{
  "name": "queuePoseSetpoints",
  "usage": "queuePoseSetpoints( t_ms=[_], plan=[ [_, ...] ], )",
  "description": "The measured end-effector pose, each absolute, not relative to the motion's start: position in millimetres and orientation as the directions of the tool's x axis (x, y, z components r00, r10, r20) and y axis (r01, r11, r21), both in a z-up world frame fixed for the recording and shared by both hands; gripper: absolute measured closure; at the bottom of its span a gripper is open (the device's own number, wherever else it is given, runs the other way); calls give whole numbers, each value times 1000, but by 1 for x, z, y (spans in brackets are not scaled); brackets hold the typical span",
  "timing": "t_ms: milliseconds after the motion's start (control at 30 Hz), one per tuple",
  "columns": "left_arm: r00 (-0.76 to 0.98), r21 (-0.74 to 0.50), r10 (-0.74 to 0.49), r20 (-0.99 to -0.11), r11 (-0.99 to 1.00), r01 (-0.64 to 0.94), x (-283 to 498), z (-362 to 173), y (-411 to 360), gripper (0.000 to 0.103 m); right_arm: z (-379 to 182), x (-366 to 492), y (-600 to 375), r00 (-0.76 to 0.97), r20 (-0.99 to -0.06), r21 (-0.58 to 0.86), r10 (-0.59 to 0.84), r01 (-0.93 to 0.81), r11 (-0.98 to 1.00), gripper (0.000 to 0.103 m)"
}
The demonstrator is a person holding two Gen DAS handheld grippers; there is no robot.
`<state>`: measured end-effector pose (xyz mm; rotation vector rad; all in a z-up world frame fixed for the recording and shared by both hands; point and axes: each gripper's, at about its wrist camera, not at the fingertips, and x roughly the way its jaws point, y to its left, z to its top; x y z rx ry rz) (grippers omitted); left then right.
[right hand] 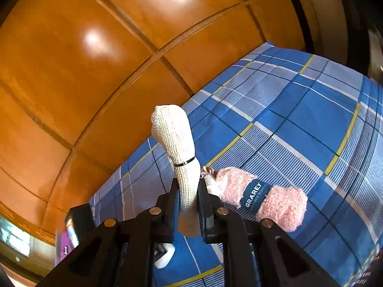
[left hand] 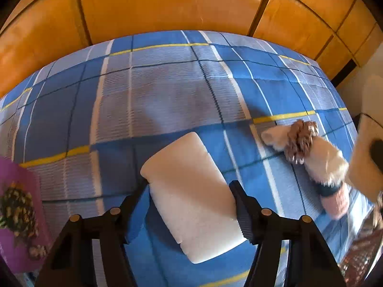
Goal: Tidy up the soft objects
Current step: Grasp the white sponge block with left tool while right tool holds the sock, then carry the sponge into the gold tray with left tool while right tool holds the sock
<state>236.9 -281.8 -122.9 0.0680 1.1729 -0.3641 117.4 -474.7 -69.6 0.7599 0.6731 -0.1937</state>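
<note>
Now left claw (left hand: 191,201) astride white sponge (left hand: 189,196), right claw (right hand: 188,196) pinching mesh cloth (right hand: 177,138)

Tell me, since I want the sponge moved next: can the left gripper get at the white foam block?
Probably yes. The left gripper already straddles the white foam block on the plaid bedsheet, one finger on each side, nothing between. Whether the pads are pressing yet isn't clear.
</note>
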Motion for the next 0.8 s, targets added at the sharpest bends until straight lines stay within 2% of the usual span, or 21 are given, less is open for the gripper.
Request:
queuePoseSetpoints(
  t_ms=[167, 400, 600, 800],
  plan=[
    [370, -101, -233, -899, 934, 342, 233, -108, -270, 38, -71, 129, -457, 748, -654, 531, 119, 341, 776, 91],
    [479, -109, -261, -838, 940, 322, 247, -37, -250, 37, -76, 150, -417, 668, -721, 422, 184, 213, 881, 91],
    [591, -118, -231, -773, 967, 224, 270, 27, -193, 36, -88, 162, -361, 560, -808, 236, 182, 25, 971, 91],
    [669, -107, -134, -731, 991, 82, 276, 56, -102, 36, -103, 165, -333, 495, -860, 117, 121, -39, 992, 91]
  ],
)
